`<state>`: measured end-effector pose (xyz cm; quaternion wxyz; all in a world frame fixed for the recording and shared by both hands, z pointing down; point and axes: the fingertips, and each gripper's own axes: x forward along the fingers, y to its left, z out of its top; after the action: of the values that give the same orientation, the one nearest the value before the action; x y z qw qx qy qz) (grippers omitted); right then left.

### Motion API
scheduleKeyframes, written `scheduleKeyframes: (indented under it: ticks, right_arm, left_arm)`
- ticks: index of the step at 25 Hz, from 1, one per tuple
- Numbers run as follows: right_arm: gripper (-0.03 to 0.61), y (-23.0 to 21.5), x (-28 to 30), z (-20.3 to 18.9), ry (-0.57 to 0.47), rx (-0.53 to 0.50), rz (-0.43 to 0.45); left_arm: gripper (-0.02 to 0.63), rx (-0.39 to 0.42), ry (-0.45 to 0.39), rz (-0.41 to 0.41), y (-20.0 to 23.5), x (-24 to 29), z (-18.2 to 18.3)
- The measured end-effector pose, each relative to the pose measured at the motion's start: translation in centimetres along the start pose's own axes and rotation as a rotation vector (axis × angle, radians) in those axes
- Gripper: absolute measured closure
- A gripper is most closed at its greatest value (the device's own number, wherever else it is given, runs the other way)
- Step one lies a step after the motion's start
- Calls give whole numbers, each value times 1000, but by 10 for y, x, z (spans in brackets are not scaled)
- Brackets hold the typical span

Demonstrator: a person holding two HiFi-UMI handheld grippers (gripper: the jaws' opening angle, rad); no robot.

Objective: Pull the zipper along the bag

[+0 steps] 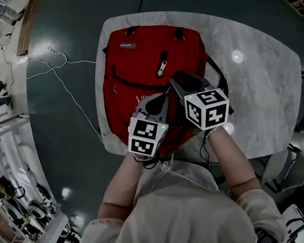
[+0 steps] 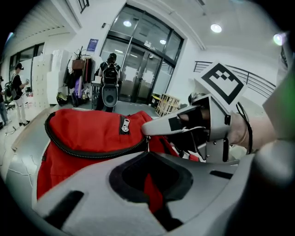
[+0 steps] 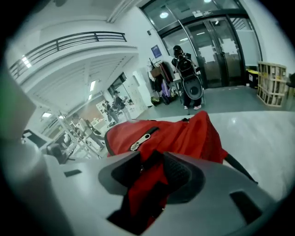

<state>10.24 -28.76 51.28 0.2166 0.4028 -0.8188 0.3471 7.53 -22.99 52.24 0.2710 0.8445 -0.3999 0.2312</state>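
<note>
Lab hall; glass doors [image 2: 138,69]; equipment racks [image 3: 76,131]

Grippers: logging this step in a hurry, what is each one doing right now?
Left gripper: closed on a fold of the red bag.
Right gripper: open, with bag fabric lying between its jaws.

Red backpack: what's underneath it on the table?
Only the pale marbled table shows around the red backpack, with a black strap poking out beside it. Anything lying beneath is covered by the bag.
</note>
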Motion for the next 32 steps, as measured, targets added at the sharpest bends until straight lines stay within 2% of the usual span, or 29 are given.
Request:
scheduleKeyframes:
  ticks: [3, 6, 7, 10, 13, 22, 32]
  right_arm:
    - [440, -1, 6, 0, 36, 43, -1]
    - [440, -2, 14, -2, 75, 82, 20]
    - [442, -2, 15, -3, 89, 73, 22]
    - [502, -3, 14, -1, 108, 26, 11]
    - [525, -3, 11, -1, 98, 10, -5]
    - [528, -7, 7, -5, 108, -67, -53]
    - [528, -9, 9, -5, 114, -123, -130]
  left_arm:
    - [598, 36, 6, -20, 0, 0, 1]
    - [598, 31, 21, -36, 2, 1, -2]
    - [598, 26, 23, -37, 3, 1, -3]
    - [598, 27, 26, -31, 8, 1, -4]
    - [598, 33, 29, -26, 12, 1, -5]
    - [598, 9, 42, -7, 25, -8, -17]
    - [598, 31, 47, -3, 45, -18, -22]
